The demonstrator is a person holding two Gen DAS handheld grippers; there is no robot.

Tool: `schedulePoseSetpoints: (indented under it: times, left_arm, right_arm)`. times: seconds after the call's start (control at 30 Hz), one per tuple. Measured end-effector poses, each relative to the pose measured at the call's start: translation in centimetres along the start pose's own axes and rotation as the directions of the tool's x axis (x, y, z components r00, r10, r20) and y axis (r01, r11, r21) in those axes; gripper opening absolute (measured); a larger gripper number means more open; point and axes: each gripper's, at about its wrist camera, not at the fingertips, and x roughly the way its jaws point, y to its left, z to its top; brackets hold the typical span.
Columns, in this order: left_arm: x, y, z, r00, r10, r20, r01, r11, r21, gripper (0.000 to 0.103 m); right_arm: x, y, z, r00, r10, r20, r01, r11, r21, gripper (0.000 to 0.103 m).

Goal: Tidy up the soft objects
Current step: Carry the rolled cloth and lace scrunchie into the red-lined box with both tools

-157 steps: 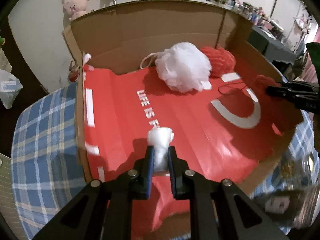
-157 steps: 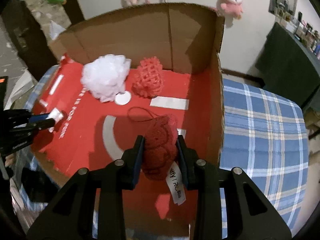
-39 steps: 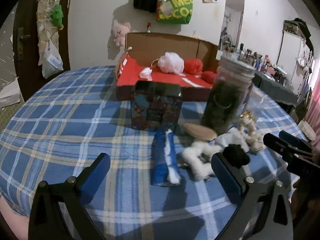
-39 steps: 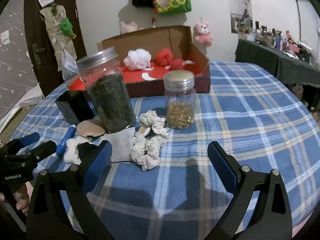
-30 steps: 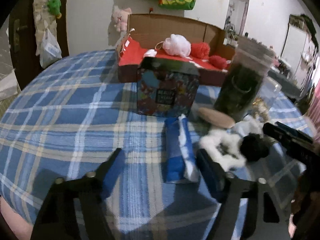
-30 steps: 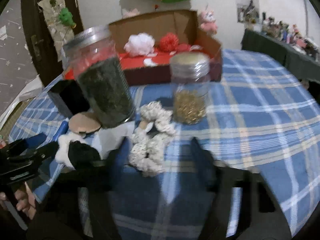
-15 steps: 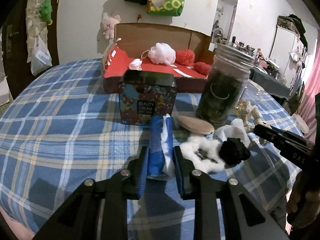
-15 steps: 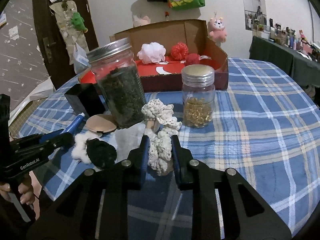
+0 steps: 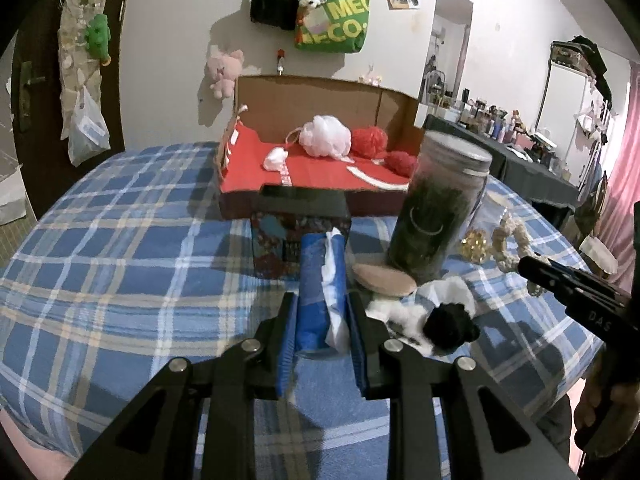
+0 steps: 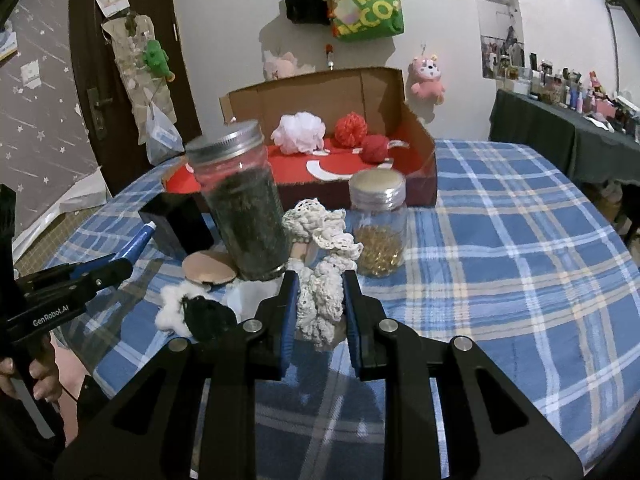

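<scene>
Nearest to us, our left hand-held gripper is clenched on a blue-and-white soft roll, its jaws having just closed in on it, and our right hand-held gripper likewise has just closed and now grips a cream crocheted scrunchie, both items seemingly just clear of the plaid desk. Just beyond the pads lie a white-and-black fluffy scrunchie and a round tan puff, with a tall jar of dark contents and a smaller jar of golden beads standing right behind them, and a dark printed box in front of the left roll. Farther back sits the cardboard box with its red lining, already holding a white pouf, red poufs and a small white piece. The risks we judge from here: the crocheted piece hangs long and could snag the small jar's lid or drag against the tall jar and tip it as we carry it; the roll's loose white edge could slip from between the pads; and with both hands heading for one box, the two tools could collide over it.
</scene>
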Motion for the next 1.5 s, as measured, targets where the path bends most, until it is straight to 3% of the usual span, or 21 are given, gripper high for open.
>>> schedulePoseSetpoints:
  times: [0.6,1.5]
  left_arm:
    - [-2.1,0.0,3.7,0.996,0.027,0.083,-0.027,1.000,0.000,0.026]
    - [-0.1,0.0,9.5,0.993,0.035,0.117,-0.038,0.999,0.028,0.026]
  right_arm:
    - [-2.0,-1.2,3.9,0.997,-0.012,0.079,0.012,1.000,-0.006,0.021]
    - [0.8,-2.1,9.3,0.995,0.008,0.095,-0.005,1.000,-0.030,0.021]
